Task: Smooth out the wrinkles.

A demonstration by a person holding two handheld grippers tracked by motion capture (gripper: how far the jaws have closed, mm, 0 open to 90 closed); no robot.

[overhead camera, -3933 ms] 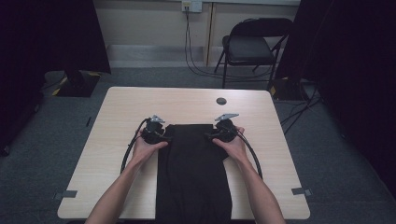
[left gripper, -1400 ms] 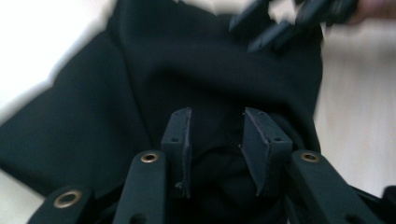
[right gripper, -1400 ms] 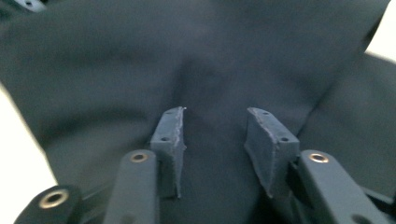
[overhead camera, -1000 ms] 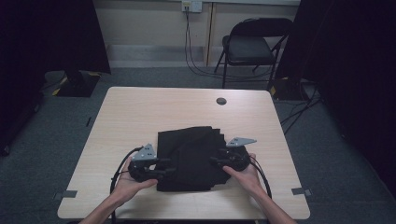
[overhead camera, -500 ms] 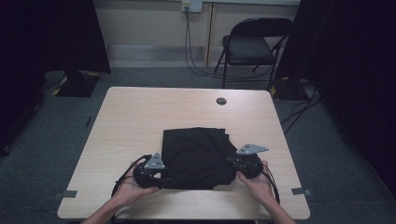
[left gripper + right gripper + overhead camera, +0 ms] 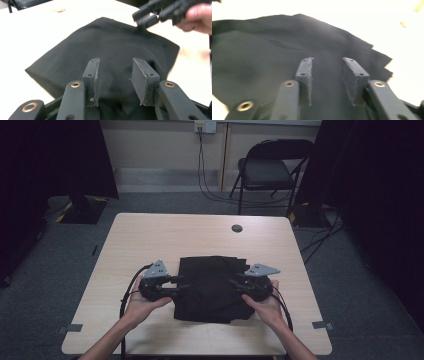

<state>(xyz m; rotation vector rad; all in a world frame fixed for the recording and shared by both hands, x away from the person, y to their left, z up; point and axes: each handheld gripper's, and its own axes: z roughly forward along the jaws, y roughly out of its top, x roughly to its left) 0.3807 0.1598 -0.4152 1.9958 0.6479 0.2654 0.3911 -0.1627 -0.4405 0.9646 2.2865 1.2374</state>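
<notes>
Black cloth (image 6: 212,287) sits folded into a rough square at the near middle of the table (image 6: 150,235), so I'd say this is the gap between folds. Left gripper (image 6: 181,286) hangs over its left edge, jaws apart after closing a bit, nothing pinched; right gripper (image 6: 233,283) over the right edge has just reopened, also empty. Next up, probably, each needs a fresh edge to grab.

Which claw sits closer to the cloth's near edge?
The right claw, just. It sits slightly nearer the person over the folded black cloth; the left claw is a touch farther up. Both stand open, pads clear of the fabric.
</notes>
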